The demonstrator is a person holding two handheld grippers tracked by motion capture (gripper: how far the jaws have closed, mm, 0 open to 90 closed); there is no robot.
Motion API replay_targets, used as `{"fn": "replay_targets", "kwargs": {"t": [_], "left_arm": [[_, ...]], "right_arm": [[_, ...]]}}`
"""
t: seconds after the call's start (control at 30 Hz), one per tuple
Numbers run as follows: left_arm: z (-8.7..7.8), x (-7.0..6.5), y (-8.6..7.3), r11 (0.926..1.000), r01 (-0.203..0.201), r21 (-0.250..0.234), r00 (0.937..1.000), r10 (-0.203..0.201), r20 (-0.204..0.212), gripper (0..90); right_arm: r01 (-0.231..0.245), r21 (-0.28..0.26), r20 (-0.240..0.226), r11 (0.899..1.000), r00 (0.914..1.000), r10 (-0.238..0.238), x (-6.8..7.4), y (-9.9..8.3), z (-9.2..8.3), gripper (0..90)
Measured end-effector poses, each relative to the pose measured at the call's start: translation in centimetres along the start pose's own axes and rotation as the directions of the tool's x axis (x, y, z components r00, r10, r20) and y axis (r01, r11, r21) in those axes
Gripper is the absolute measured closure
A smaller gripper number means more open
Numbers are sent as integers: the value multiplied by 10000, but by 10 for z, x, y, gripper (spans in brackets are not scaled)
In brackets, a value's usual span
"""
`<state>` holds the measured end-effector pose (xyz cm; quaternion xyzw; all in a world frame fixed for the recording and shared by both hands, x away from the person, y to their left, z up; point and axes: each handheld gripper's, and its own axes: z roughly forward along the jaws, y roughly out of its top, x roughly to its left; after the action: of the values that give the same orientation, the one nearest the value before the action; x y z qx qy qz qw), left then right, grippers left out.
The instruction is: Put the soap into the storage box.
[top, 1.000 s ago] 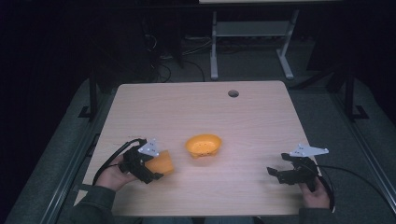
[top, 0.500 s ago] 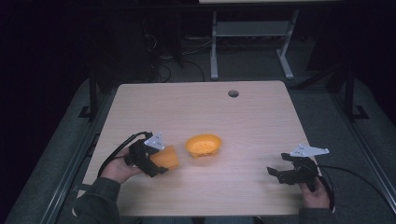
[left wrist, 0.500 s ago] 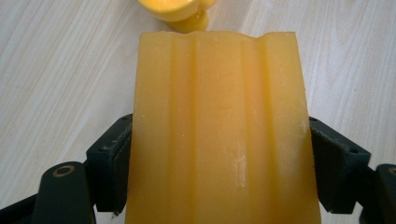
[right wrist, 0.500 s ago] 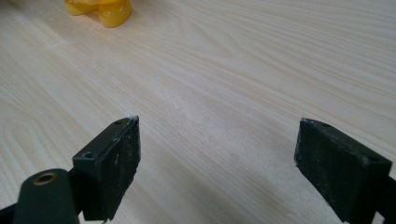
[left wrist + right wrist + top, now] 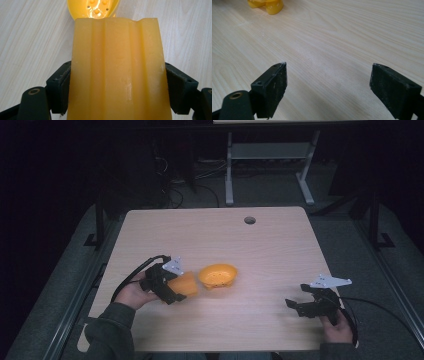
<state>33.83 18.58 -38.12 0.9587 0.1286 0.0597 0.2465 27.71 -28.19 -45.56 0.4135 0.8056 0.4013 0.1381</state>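
An orange bowl (image 5: 218,275) with small holes in its bottom sits near the middle of the wooden table (image 5: 215,235). Just left of it, my left gripper (image 5: 176,291) is shut on an orange ribbed cup (image 5: 184,284), tipped on its side with its far end close to the bowl. In the left gripper view the orange cup (image 5: 117,70) is clamped between both jaws, and the bowl (image 5: 92,7) lies right beyond it. My right gripper (image 5: 295,306) rests low at the table's front right, open, with nothing between its jaws. In the right gripper view (image 5: 328,82) bare wood shows between the jaws.
A round cable hole (image 5: 249,220) is near the table's far edge. A metal stand (image 5: 265,155) rises on the dark floor behind the table. The orange bowl (image 5: 265,5) appears far off at the top left of the right gripper view.
My left gripper has carried the cup to the right and slightly farther up the table, closing in on the bowl. The right gripper has stayed where it was.
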Motion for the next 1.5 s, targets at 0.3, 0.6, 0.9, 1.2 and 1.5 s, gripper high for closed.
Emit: {"fn": "replay_targets", "kwargs": {"t": [0.3, 0.6, 0.9, 1.2, 1.5], "left_arm": [[5, 4, 11, 9997, -211, 111, 9997, 210, 117, 208], [5, 8, 18, 9996, -256, 77, 9996, 255, 119, 208], [5, 12, 28, 9994, -333, 16, 9992, 332, 231, 208], [5, 13, 40, 9981, -615, 14, 9978, 615, 266, 208], [9, 16, 52, 9967, -809, 85, 9963, 806, 308, 208]], "right_arm": [[4, -107, 24, 9999, 10000, -3, -1, 0, -2, 139], [-1, -139, 19, 9999, 10000, 1, -1, 0, -2, 139], [-7, -151, 29, 9999, 10000, 7, -1, 0, -2, 140], [-56, -133, 32, 9999, 10000, 56, -1, 0, -3, 139], [0, -119, 40, 9999, 10000, 0, -1, -1, -4, 139]]}}
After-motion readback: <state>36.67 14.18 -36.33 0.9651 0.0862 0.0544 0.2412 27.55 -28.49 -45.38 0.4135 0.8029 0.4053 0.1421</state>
